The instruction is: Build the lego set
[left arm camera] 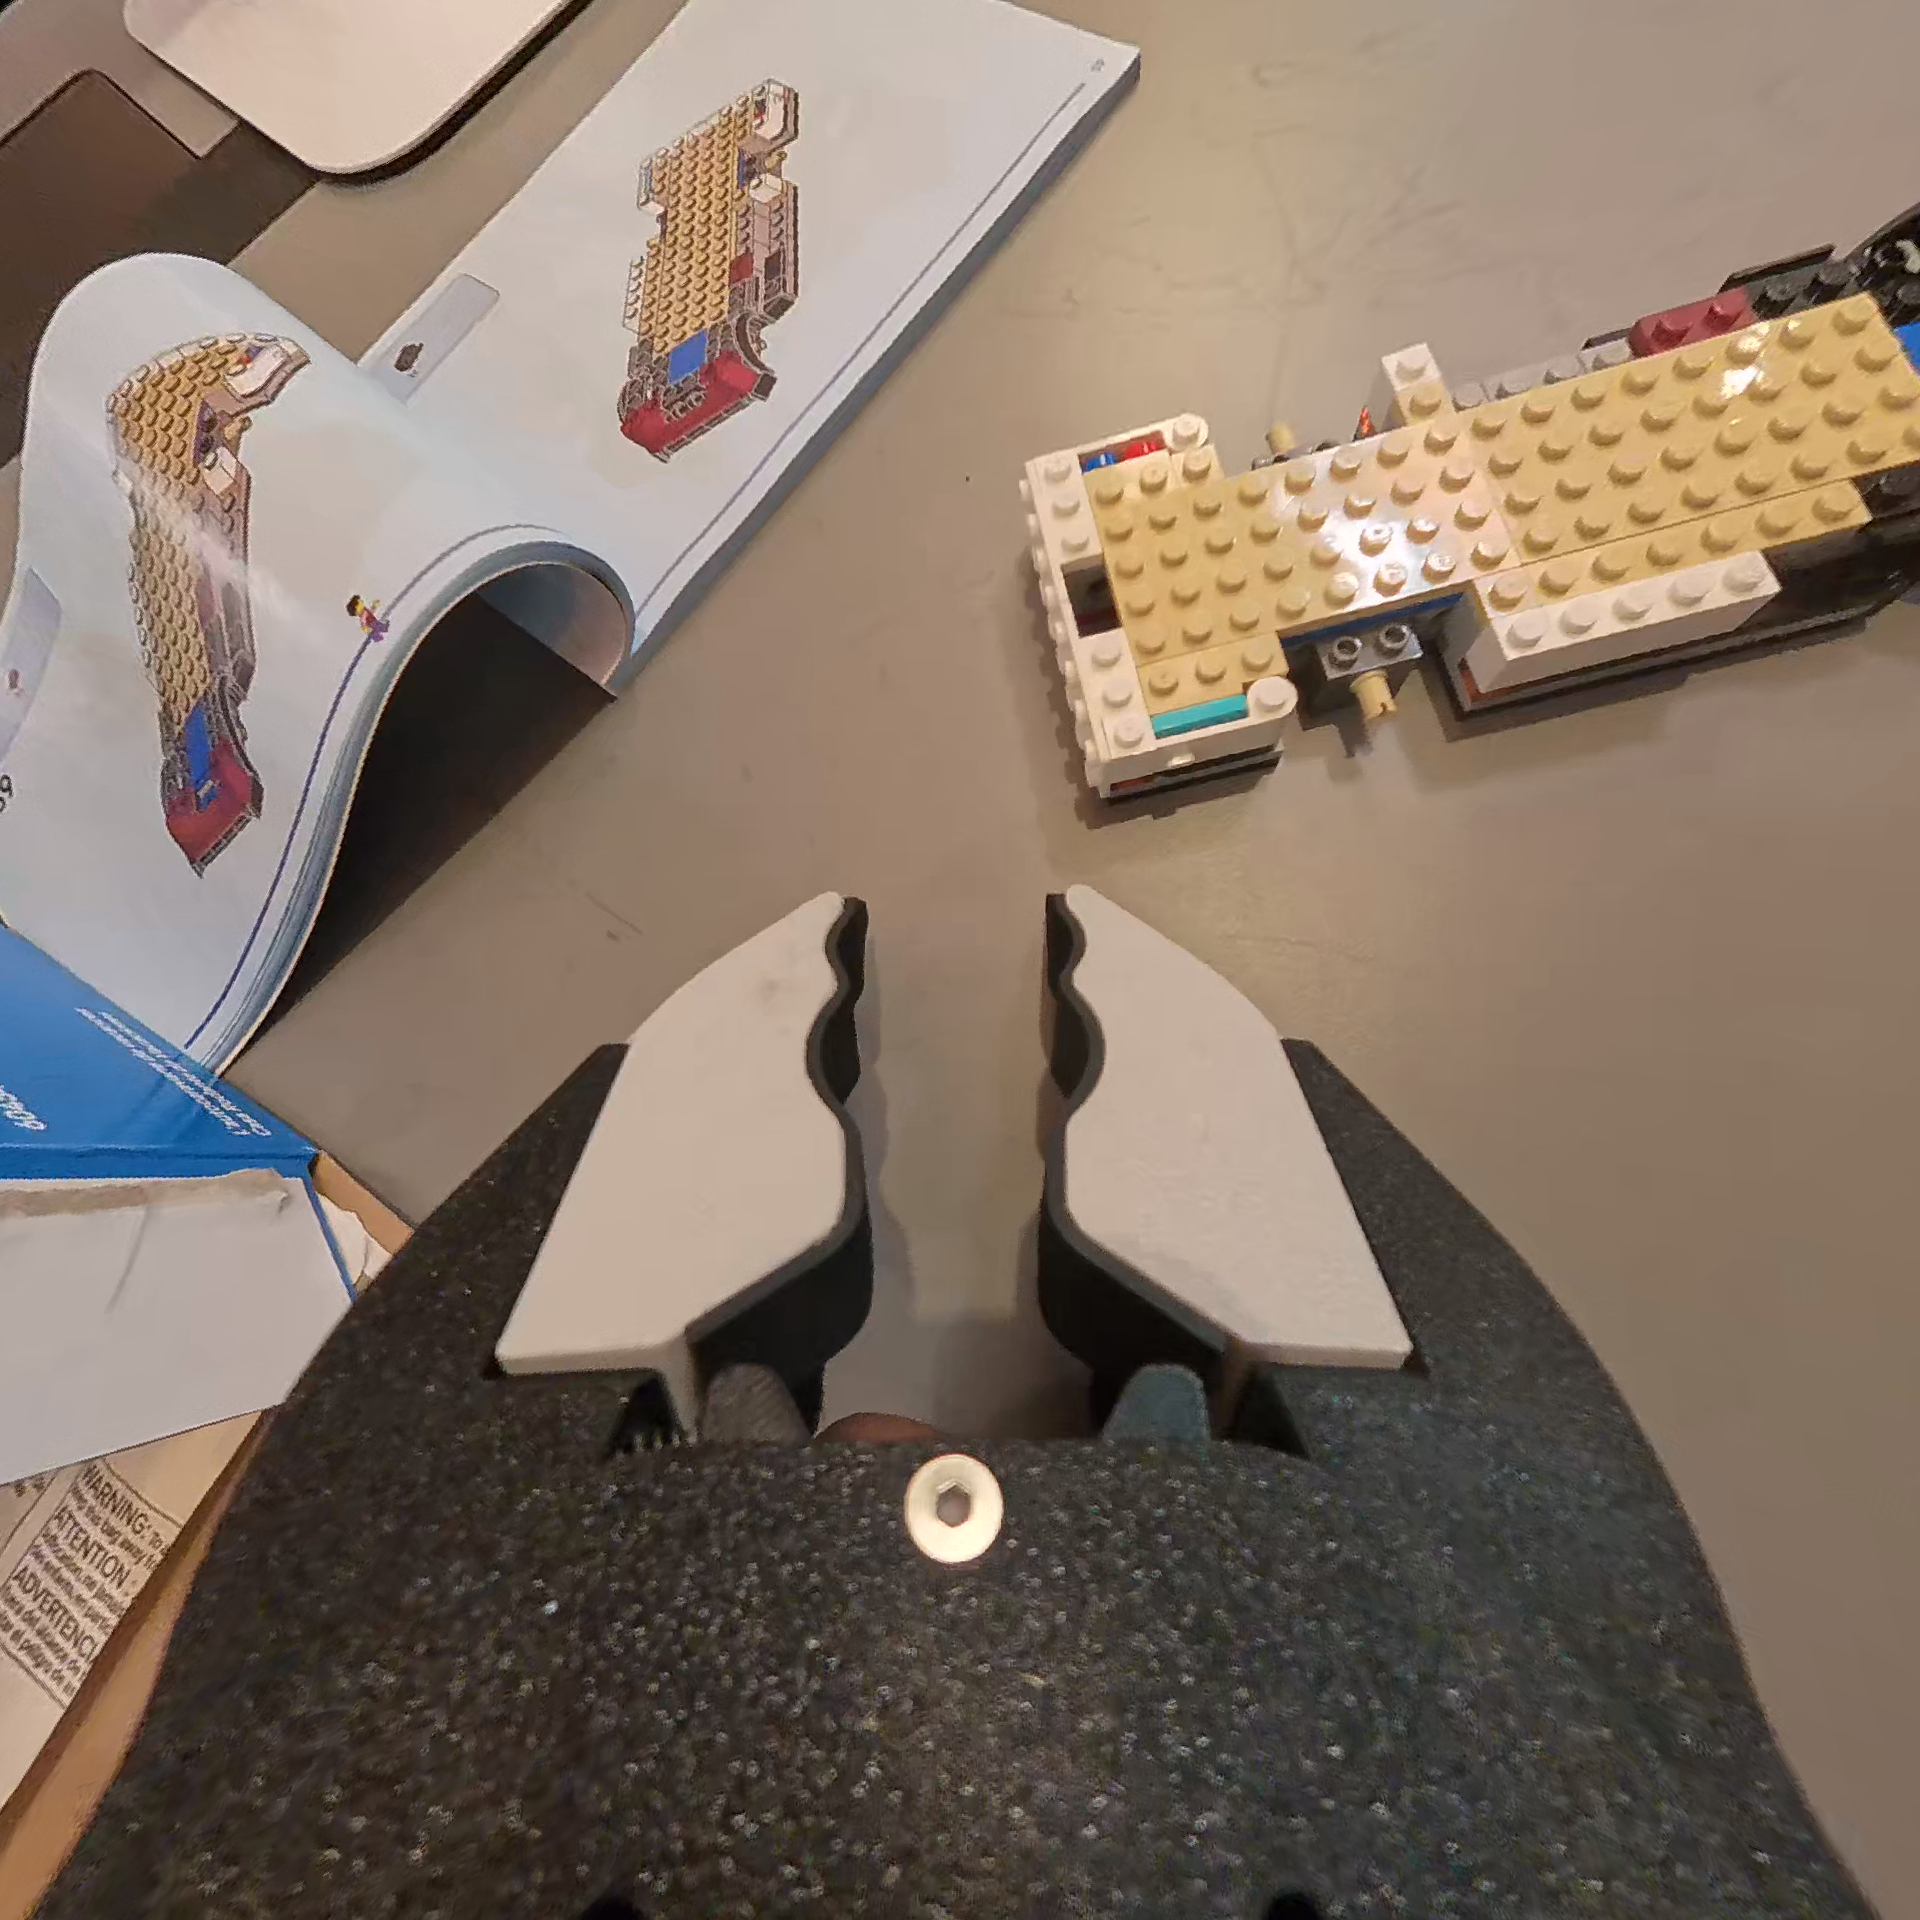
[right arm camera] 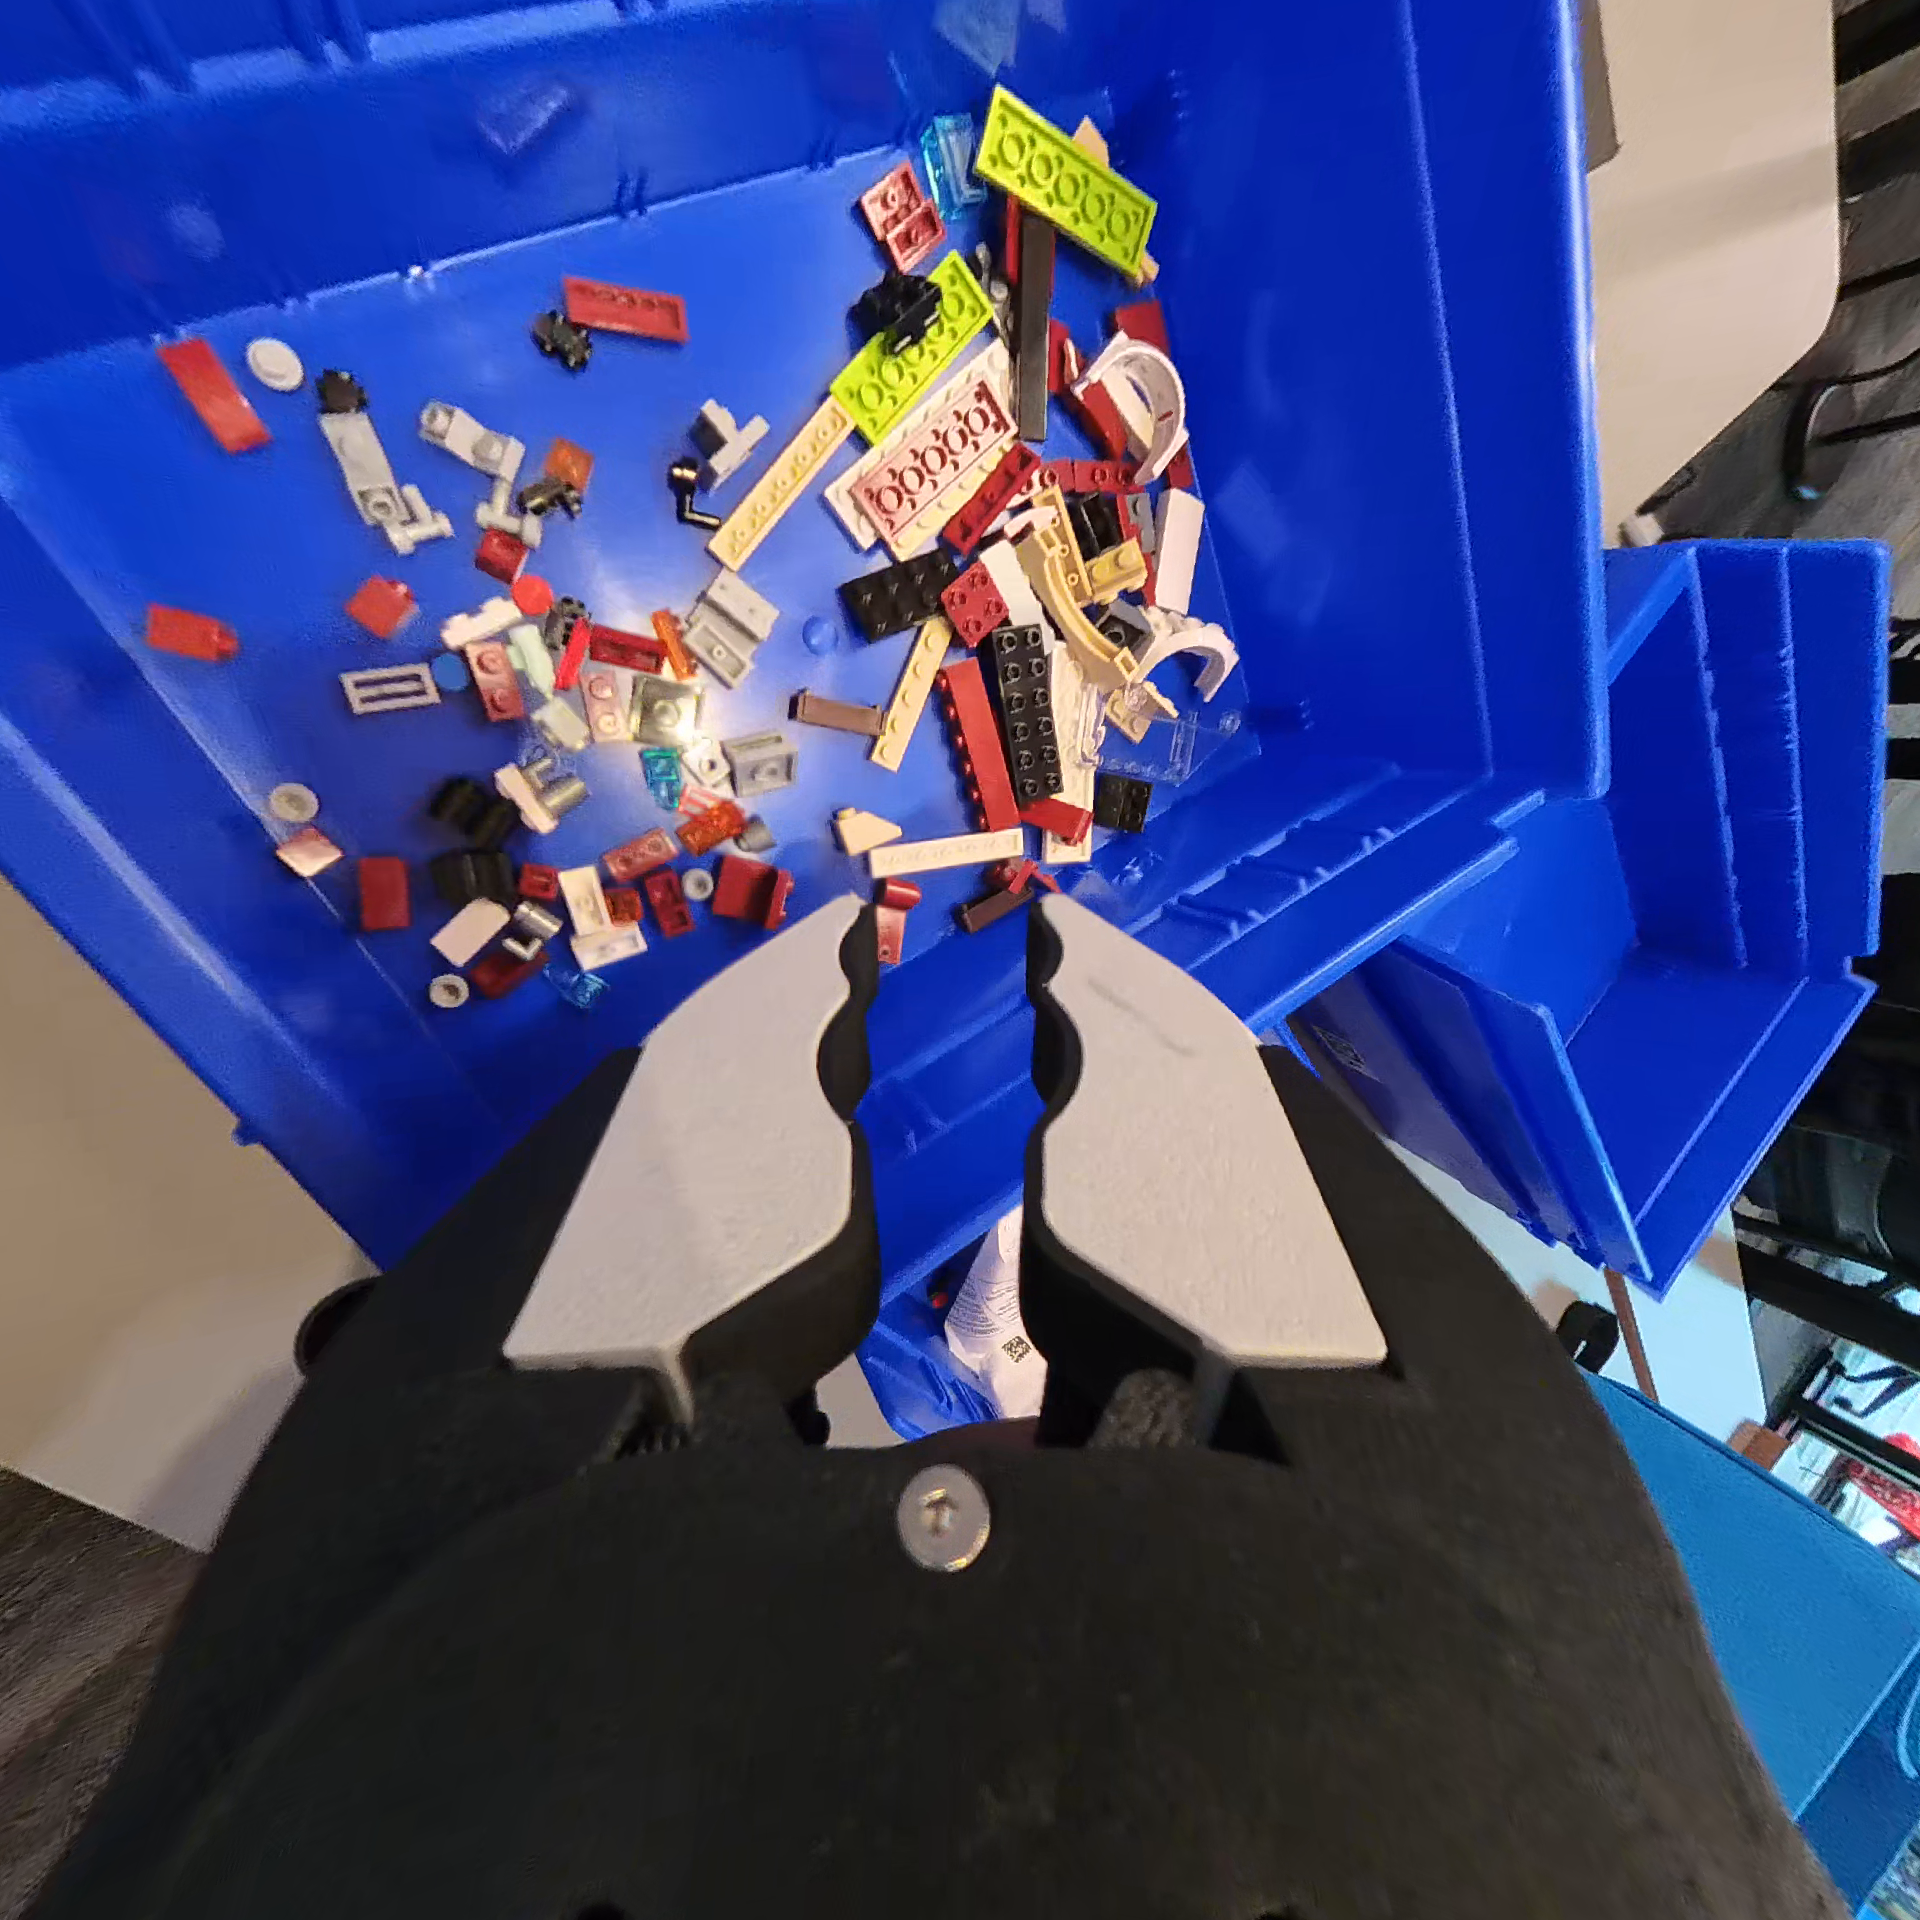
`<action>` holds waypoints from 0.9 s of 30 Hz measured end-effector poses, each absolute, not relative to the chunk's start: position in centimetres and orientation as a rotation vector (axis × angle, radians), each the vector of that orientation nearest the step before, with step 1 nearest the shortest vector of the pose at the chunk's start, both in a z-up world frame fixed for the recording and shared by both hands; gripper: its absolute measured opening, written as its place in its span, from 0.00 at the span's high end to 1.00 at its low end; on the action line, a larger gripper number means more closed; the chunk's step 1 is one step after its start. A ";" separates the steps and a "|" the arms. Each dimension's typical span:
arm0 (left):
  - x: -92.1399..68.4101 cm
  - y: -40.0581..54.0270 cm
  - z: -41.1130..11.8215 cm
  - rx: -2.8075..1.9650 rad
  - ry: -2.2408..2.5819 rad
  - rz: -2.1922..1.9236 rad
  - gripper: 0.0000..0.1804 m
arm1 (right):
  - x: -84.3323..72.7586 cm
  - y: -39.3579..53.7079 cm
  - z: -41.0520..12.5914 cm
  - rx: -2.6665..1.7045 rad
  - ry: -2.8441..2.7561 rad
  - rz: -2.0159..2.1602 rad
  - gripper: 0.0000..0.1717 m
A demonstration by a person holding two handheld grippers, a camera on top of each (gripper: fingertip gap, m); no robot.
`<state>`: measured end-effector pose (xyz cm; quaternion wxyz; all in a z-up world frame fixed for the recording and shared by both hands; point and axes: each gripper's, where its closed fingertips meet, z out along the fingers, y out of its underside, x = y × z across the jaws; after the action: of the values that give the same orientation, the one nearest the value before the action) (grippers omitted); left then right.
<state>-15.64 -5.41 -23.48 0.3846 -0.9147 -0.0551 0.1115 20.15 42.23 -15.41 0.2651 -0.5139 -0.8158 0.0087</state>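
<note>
Blue bin point(right arm camera: 1351, 416) blurs at its edges; your right tool point(right arm camera: 945, 925) hangs parted, empty, over bricks point(right arm camera: 935, 623); left tool point(left arm camera: 956, 925) parted, empty, above the worktop point(left arm camera: 1351, 1039).

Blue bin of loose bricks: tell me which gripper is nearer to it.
Right. The right gripper hangs open over the blue bin's near edge. The left gripper is open above bare table; no bin shows in its view.

The left gripper point(left arm camera: 956, 914) hovers with fingers apart over bare table point(left arm camera: 1455, 1143), near a tan brick model point(left arm camera: 1455, 520) and open booklet point(left arm camera: 520, 416).
</note>
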 end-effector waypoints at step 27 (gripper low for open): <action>-15.8 -5.4 -23.7 -2.339 -0.181 0.226 0.81 | 18.7 42.4 -16.5 -1.239 -2.306 0.114 0.84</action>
<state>-15.85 -5.43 -23.66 0.3822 -0.9171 -0.0710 0.0885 18.71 42.40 -16.52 0.2575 -0.4569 -0.8504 0.0420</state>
